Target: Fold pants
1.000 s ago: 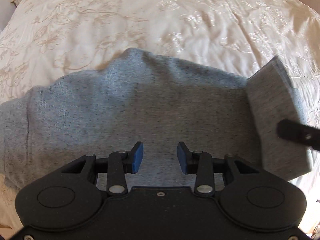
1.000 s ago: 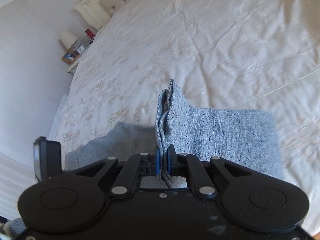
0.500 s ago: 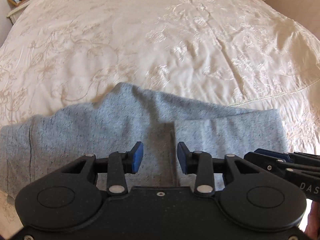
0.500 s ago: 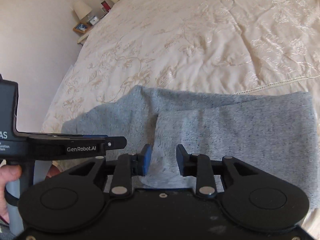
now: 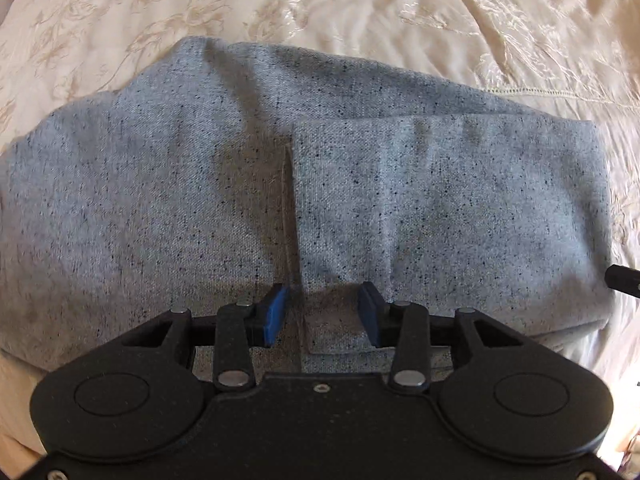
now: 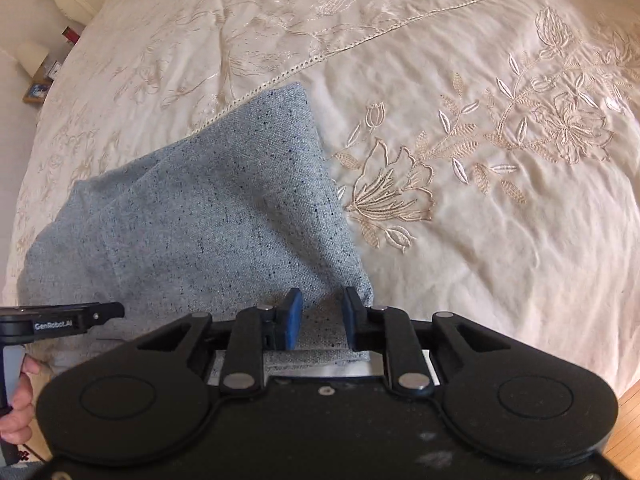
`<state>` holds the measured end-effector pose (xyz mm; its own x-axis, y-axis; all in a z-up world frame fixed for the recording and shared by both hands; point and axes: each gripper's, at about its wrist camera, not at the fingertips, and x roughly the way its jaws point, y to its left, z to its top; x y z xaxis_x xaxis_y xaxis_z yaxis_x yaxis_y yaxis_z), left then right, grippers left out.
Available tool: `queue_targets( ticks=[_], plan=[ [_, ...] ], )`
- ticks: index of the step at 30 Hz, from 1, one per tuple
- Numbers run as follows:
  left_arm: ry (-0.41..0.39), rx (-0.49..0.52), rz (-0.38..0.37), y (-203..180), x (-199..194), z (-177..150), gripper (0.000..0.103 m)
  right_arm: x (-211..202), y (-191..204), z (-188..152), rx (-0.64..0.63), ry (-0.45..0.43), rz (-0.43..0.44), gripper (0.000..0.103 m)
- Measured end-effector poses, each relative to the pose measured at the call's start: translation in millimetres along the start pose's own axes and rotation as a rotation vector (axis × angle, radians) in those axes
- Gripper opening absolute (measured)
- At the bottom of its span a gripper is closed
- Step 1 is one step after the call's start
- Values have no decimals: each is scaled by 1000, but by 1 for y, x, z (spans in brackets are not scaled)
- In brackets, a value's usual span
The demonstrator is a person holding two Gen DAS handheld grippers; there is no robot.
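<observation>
Fingers of both grippers stand parted and grip nothing: a second ago the right gripper (image 6: 319, 318) was clenched on the raised leg end, and it has since let go and dropped low over the near right corner of the fold. On the cream embroidered bed cover (image 5: 400, 4) the grey pants (image 5: 160, 184) lie flat, filling the left view from 9 to 3 o'clock. The folded-over leg panel (image 5: 440, 208) now rests on the lower layer toward 3 o'clock, its hem edge (image 5: 291, 208) running from centre down to 6 o'clock. The left gripper (image 5: 322, 314) has come down close, straddling that hem. This fold looks laid; another fold, or smoothing, probably remains.
</observation>
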<state>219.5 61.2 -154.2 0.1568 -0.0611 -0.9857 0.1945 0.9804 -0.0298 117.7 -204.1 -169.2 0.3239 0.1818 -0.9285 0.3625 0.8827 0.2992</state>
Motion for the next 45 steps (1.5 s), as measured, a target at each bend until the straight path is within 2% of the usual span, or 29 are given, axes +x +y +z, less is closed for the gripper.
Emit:
queue_targets(
  ticks=[2,6,8,11,14,16,20,22,25,29,32,34,36,41,43,45],
  plan=[
    [-10,-46,14,3,-7,-2,50,-11,6,7,-64,-22,-8,32],
    [-41,-120,68,4,-23,-15,50,-28,20,31,-209,-142,42,32],
    [-59,-159,88,5,-32,-25,50,-21,29,52,-289,-139,55,32],
    [-87,-225,132,7,-46,-42,50,4,35,75,-357,-130,-4,32],
    [-98,-290,219,18,-61,-56,50,36,31,92,-369,-39,-69,32],
    [-102,-341,261,30,-67,-64,50,47,28,95,-376,-22,-71,32],
    [-108,-427,285,65,-76,-77,50,47,36,88,-446,-35,-88,33],
    [-121,-449,298,84,-78,-79,50,40,37,87,-436,-40,-98,33],
    [-142,-451,308,114,-80,-77,50,21,41,82,-403,-75,-128,33],
    [-169,-408,320,155,-82,-69,50,-9,64,65,-463,-185,-182,33],
    [-184,-370,308,192,-82,-58,50,-28,94,46,-522,-295,-221,33],
    [-190,-348,275,217,-82,-52,50,-33,120,33,-555,-323,-276,33],
    [-173,-328,223,240,-76,-47,50,-34,145,21,-551,-319,-320,33],
    [-112,-280,134,277,-53,-53,50,-30,195,-5,-470,-219,-239,33],
    [-85,-291,105,289,-41,-61,51,-26,214,-16,-448,-210,-224,33],
    [-78,-314,44,300,-30,-69,56,-23,234,-29,-451,-205,-217,33]
  ],
)
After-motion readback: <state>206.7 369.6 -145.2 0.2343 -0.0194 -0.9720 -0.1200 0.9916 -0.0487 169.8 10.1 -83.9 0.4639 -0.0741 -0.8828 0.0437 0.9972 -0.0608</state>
